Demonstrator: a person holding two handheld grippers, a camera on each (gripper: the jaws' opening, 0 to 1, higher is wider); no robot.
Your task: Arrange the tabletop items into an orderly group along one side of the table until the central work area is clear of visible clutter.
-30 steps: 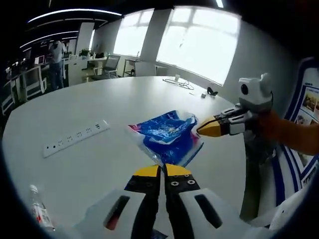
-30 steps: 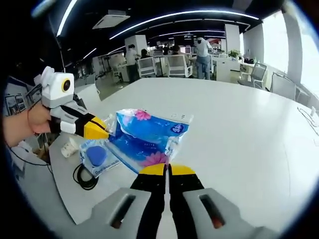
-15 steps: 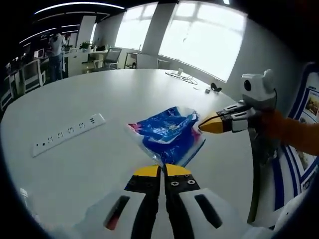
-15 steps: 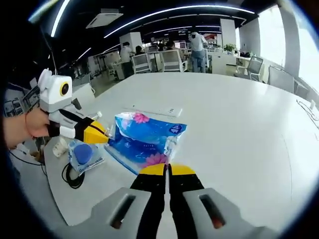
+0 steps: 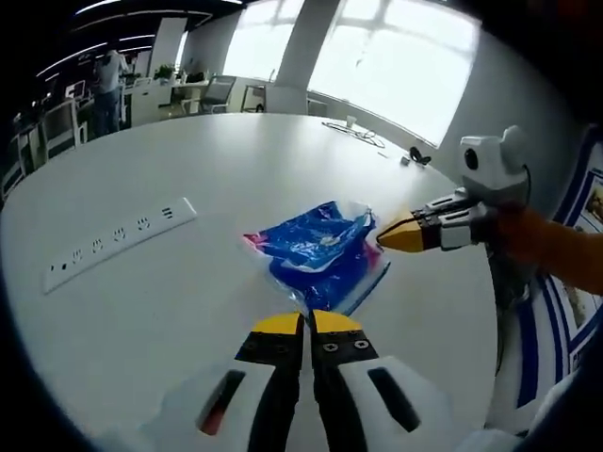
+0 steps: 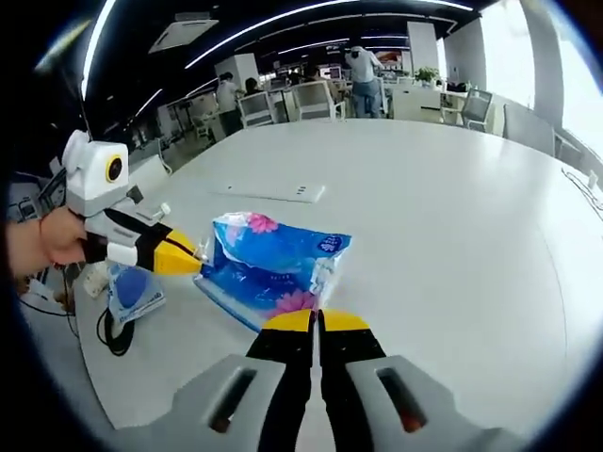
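Observation:
A blue plastic pack of tissues (image 5: 316, 252) (image 6: 270, 264) hangs just above the white round table (image 5: 188, 188), stretched between both grippers. My left gripper (image 5: 308, 322) is shut on the pack's near corner in the left gripper view, and shows as the yellow-tipped tool (image 6: 179, 256) at the left of the right gripper view. My right gripper (image 6: 316, 321) is shut on the pack's opposite edge, and enters the left gripper view from the right (image 5: 396, 235), held by a hand in an orange sleeve.
A white power strip (image 5: 118, 245) (image 6: 273, 192) lies on the table beyond the pack. A small blue packet (image 6: 132, 290) and a black cable (image 6: 111, 334) lie near the table edge. Office chairs, desks and people stand far behind.
Both views have shifted as the hands carried the tissue pack along the table. The bottle at the left gripper view's lower left has dropped out of sight. Both grips are unchanged.

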